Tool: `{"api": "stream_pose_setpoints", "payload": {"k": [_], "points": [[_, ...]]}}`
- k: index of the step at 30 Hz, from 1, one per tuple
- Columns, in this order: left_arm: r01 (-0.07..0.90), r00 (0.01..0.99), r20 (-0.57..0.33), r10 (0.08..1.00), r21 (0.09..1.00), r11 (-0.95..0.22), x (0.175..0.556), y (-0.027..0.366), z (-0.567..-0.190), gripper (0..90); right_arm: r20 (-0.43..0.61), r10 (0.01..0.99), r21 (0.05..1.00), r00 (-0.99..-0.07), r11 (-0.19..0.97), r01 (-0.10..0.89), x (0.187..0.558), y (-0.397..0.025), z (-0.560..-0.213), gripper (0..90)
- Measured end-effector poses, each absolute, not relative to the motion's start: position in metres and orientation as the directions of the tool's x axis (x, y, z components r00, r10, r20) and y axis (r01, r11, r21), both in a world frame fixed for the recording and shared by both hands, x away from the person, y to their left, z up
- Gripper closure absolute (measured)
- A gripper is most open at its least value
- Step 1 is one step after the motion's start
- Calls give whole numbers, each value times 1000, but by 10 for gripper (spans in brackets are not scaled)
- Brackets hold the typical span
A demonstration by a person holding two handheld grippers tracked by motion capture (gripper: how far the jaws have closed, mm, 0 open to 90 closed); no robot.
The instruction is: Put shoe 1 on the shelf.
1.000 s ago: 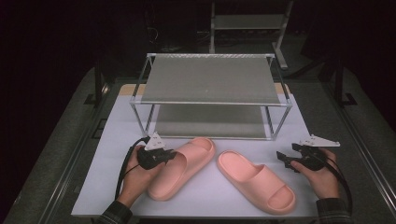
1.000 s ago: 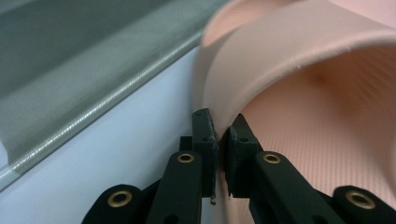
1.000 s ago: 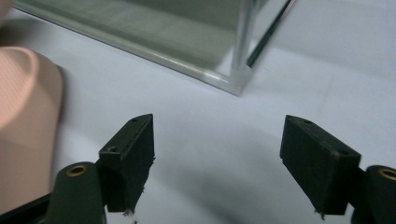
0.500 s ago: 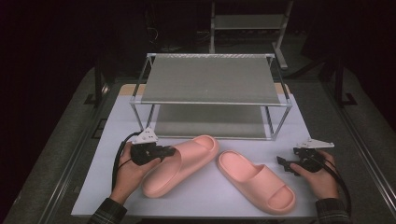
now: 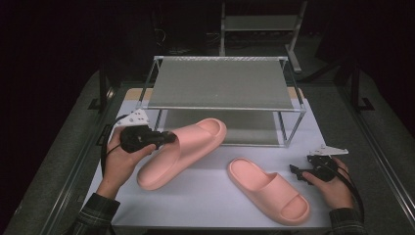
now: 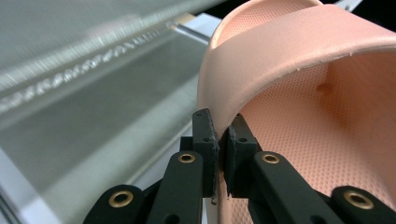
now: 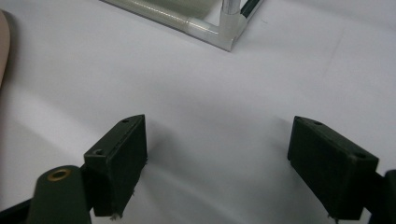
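Now clamped by the left gripper [image 6: 218,140] on the strap edge of the raised slipper [image 5: 183,149], toe ahead of the jaws and aimed at the two-tier rack [image 5: 220,83]. Best kept level, pinch firm, toe steered in under the upper shelf onto the lower one. Right gripper [image 7: 217,172] wide open, empty, just beside the second slipper [image 5: 269,188].

High overview; gripper views close, sharing rack [image 5: 220,83].
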State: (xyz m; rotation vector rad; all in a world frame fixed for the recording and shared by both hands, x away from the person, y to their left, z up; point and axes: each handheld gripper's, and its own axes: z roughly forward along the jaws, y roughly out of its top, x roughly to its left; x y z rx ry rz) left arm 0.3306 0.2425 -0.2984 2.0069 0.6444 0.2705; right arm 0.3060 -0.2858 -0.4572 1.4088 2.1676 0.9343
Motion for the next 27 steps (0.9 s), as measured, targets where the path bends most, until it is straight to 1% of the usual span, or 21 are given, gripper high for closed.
{"api": "stream_pose_setpoints", "payload": {"k": [9,12,18,22,27], "points": [[305,829,-49,557,874,-377,351,246,-255,846,31,907,712,-419,275,647,306,-286,-457,190],[304,823,-43,567,875,-375,363,245,-241,846,31,907,712,-419,274,646,306,-286,-457,190],[289,802,-3,598,877,-383,392,240,-213,846,32,908,713,-418,272,647,306,-286,-457,190],[287,791,11,611,876,-387,414,234,-201,846,32,908,712,-418,273,648,306,-286,-457,190],[298,774,12,633,875,-381,444,223,-199,846,33,908,711,-418,272,648,306,-286,-457,190]]}}
